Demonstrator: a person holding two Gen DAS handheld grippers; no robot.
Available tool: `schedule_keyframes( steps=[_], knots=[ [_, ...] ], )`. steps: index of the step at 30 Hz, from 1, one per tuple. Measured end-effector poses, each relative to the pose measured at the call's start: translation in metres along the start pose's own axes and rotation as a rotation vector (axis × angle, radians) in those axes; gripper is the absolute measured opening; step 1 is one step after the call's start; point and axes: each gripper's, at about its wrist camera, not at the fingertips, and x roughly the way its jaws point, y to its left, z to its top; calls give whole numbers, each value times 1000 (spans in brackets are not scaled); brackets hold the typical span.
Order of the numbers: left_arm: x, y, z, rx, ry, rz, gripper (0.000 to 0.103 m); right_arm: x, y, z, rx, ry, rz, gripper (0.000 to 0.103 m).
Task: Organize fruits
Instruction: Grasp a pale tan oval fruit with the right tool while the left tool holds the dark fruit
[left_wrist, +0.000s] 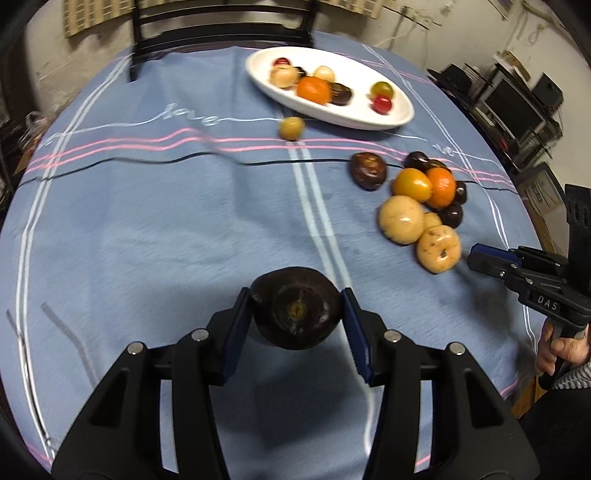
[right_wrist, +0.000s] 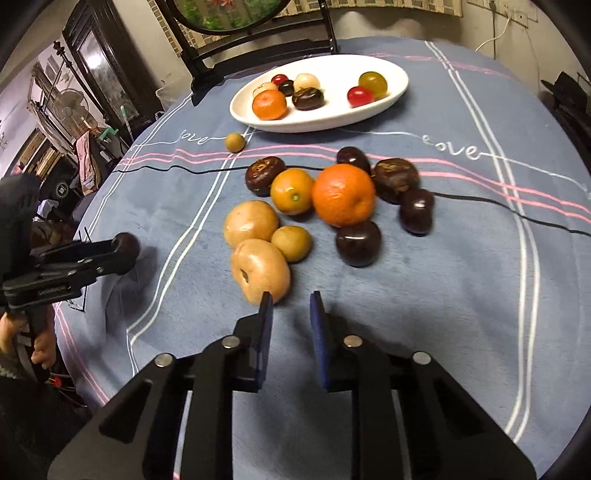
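Observation:
My left gripper is shut on a dark brown round fruit, held just above the blue tablecloth. The right wrist view shows that fruit at the far left. My right gripper is shut and holds nothing; its tips hover just in front of a tan dimpled fruit. Behind that lies a loose pile with an orange, a yellow-orange fruit and several dark fruits. A white oval plate at the far side holds several fruits. One small tan fruit lies alone before the plate.
A dark chair stands at the table's far edge. A person's hand grips the right gripper's handle at the table's right edge. Shelves and boxes fill the room on the right.

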Motion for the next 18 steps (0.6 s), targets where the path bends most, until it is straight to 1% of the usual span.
schedule_keyframes(
  steps=[2,5,7,10,11,14,16,17,18],
  knots=[
    [5,-8,4,17,6,-13,50,1,-3,-3,-4,16,17,19],
    [13,-15,9,34,19,-25,50,6,5,-3,-54,45,81,21],
    [14,-17,10,43,19,-22,50,14,10,0,-76,66,93,21],
    [12,-12,11,34,18,-13,50,24,8,8,-46,71,108,22],
    [12,-10,11,26,18,-9,50,25,6,11,-33,68,118,24],
    [10,-2,9,0,20,2,50,31,2,18,10,60,161,25],
    [10,2,8,-11,22,7,50,35,2,20,21,64,174,25],
    [9,2,7,-14,23,9,50,37,2,21,23,72,173,32],
    [10,3,7,-16,23,9,50,39,3,21,23,83,155,55]
  ],
)
